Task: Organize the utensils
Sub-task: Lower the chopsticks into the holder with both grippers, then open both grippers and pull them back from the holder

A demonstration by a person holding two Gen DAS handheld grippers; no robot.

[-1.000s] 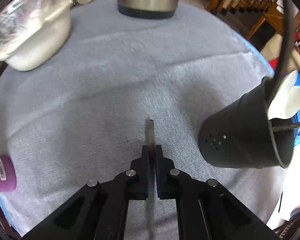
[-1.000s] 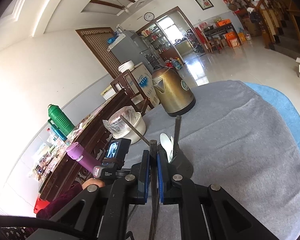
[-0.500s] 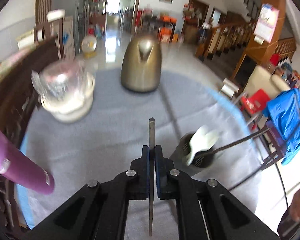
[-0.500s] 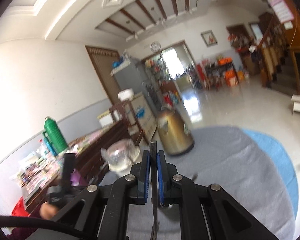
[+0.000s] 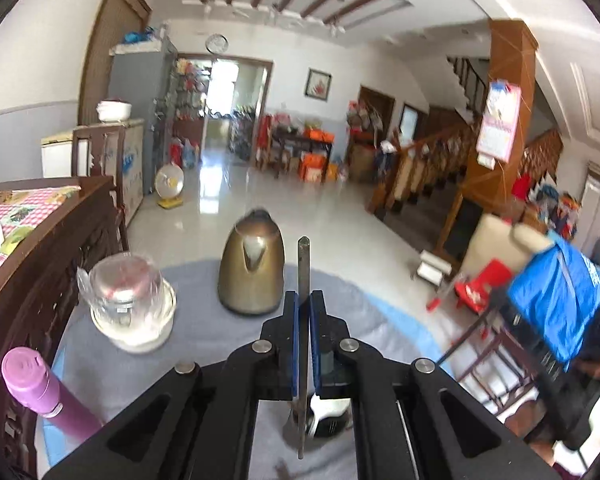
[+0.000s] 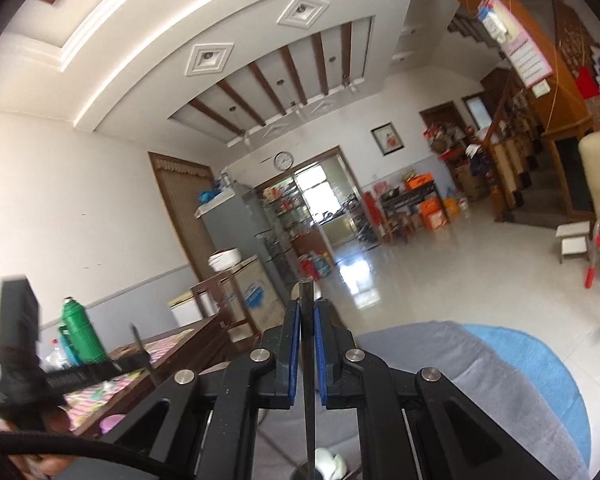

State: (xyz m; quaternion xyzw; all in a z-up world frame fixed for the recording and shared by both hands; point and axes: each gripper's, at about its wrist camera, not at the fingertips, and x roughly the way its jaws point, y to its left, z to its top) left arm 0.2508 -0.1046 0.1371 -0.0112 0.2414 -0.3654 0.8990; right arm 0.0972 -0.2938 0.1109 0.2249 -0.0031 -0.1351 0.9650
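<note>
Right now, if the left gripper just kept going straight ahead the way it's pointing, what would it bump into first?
Probably the brass kettle. The left gripper, shut on a thin metal utensil, points across the grey tablecloth, and the kettle stands just left of that line. Depth is unclear, so it might pass beside it.

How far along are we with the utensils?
Done: white spoons already sit in the black holder. In hand: the left gripper and right gripper each clamp a thin metal utensil, raised above the holder. Left: lowering both in.
</note>
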